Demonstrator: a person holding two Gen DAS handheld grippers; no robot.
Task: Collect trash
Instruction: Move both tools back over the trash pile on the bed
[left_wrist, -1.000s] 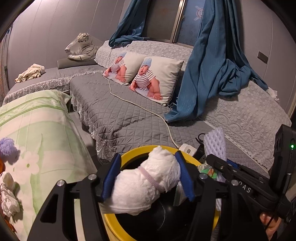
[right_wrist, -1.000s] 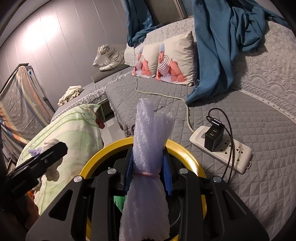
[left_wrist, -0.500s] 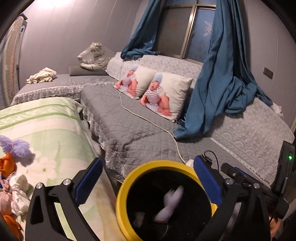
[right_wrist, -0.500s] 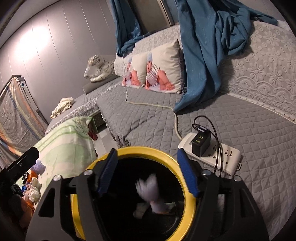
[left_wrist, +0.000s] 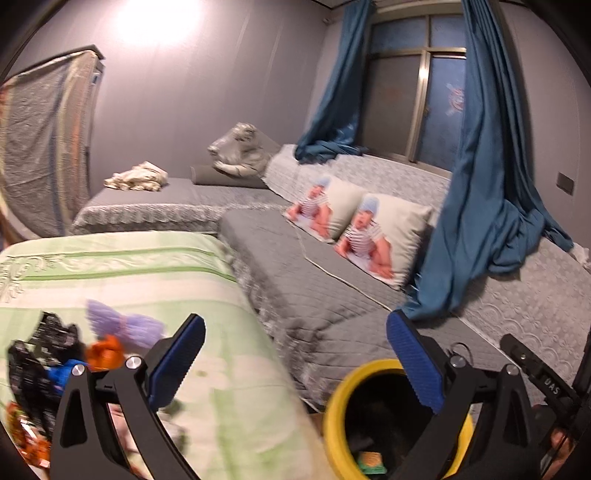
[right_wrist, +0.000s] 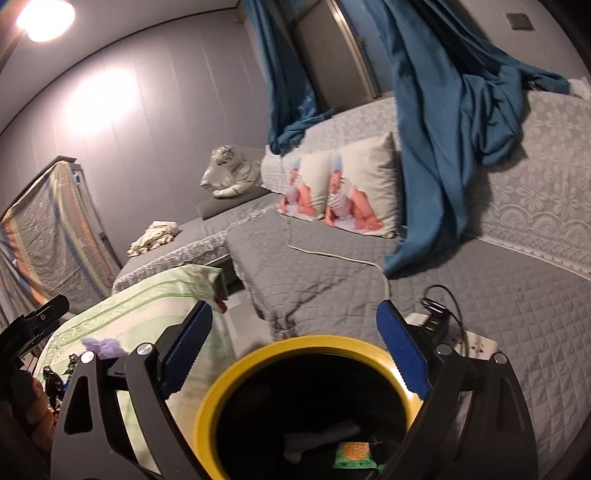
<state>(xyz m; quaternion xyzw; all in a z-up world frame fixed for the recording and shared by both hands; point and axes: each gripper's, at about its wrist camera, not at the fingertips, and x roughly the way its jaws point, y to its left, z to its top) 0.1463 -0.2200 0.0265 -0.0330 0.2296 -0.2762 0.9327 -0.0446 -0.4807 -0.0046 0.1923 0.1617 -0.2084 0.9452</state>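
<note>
both grippers empty above the yellow bin, more litter waiting on the green cloth

left gripper (left_wrist: 295, 363) is spread wide with nothing in it; right gripper (right_wrist: 293, 349) is opening, also empty, over the bin (right_wrist: 236, 373). reaching for the trash pile (left_wrist: 55, 365) could knock the bin or snag the green cloth (left_wrist: 122, 269). only the right view shows the wrapper (right_wrist: 352, 454) inside and the power strip (right_wrist: 476, 341) just behind.

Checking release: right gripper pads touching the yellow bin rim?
Cannot tell. In the right wrist view the opening right gripper holds nothing, but its right pad overlaps the yellow bin rim with no visible gap.
</note>
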